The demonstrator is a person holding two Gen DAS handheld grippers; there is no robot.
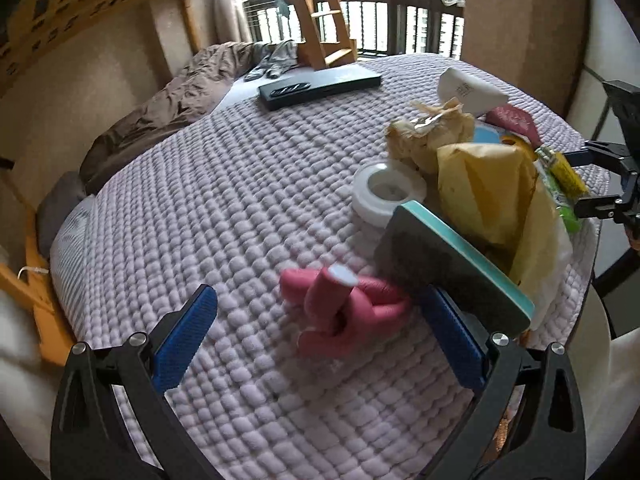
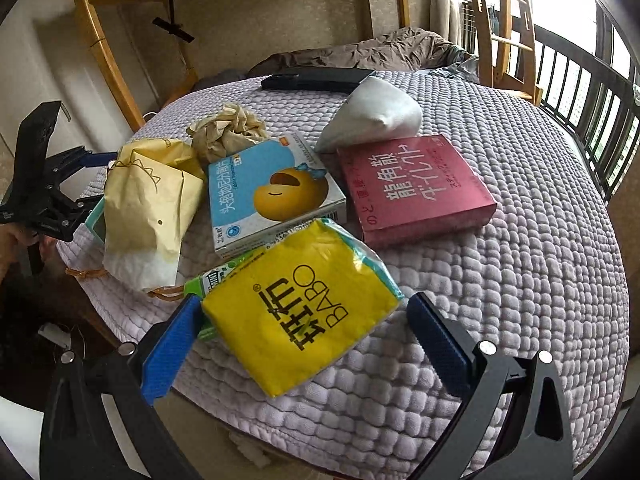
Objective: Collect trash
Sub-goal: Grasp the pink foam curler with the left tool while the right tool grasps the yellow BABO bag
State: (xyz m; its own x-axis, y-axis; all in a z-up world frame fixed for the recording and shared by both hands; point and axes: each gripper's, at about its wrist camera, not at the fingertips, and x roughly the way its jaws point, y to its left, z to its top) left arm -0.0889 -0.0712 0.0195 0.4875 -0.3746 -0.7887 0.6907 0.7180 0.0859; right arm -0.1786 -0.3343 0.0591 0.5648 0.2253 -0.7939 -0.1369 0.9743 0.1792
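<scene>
The right claw (image 2: 302, 350) is released, its blue fingers wide apart on both sides of the yellow pouch (image 2: 304, 316), which lies flat between them on the quilted bed cover (image 2: 520, 240). This pouch looks light, soft and a little slippery, so I think it is best to pinch it across the near edge. Just beyond it lie the blue box (image 2: 276, 192) and the red box (image 2: 416, 188); both look stiff and light. To the front-left sits the yellow paper bag (image 2: 148, 208), easily crushed. The left claw (image 1: 316, 328) is also released; the pink twisted object (image 1: 340, 312) lies between its fingers, and the teal-edged box (image 1: 452, 264) touches its right finger.
</scene>
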